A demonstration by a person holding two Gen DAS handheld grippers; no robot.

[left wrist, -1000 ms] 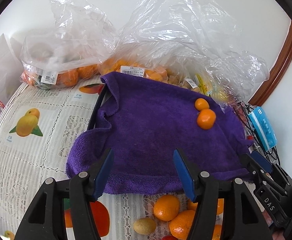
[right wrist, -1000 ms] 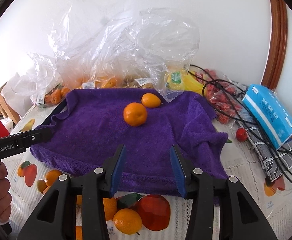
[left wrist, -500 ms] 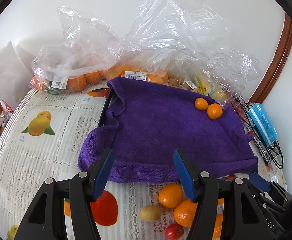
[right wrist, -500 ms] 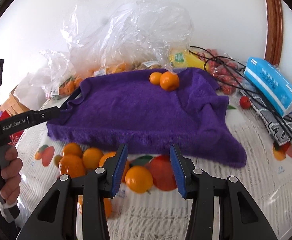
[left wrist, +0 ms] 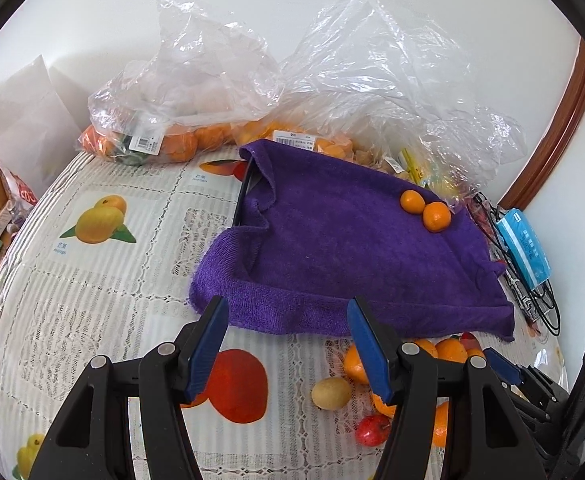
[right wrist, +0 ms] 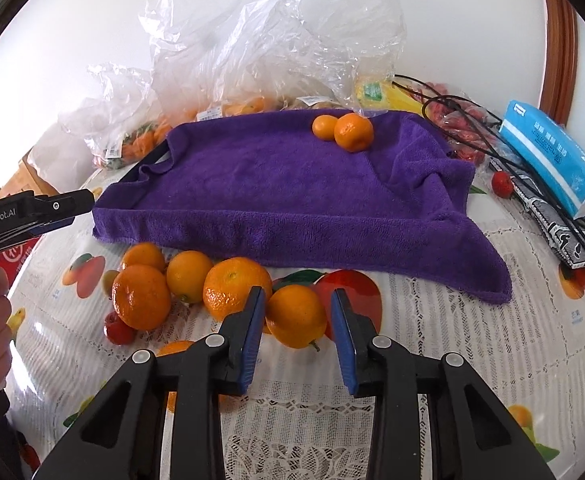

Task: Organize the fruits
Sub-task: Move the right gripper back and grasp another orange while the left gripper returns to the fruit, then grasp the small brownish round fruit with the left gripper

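From the left wrist view, the left gripper (left wrist: 286,340) was seen with jaws held apart and nothing between them, poised over the tablecloth (left wrist: 104,288) just short of the near hem of the purple towel (left wrist: 344,248). 2 oranges (left wrist: 436,216) were seen touching each other on the towel at 1 o'clock. Loose fruit (left wrist: 331,393) was seen on the tablecloth at 5 o'clock, partly hidden by the right finger. Clear bags (left wrist: 196,92) of fruit were seen at 12 o'clock behind the towel.

From the right wrist view, the right gripper (right wrist: 296,322) was seen with its jaws just closing around 1 orange (right wrist: 295,315); whether the pads pressed it could not be told. 4 more oranges (right wrist: 142,296) were clustered at 10 o'clock, against the towel's hem. A blue pack (right wrist: 552,158) was seen at 2 o'clock.
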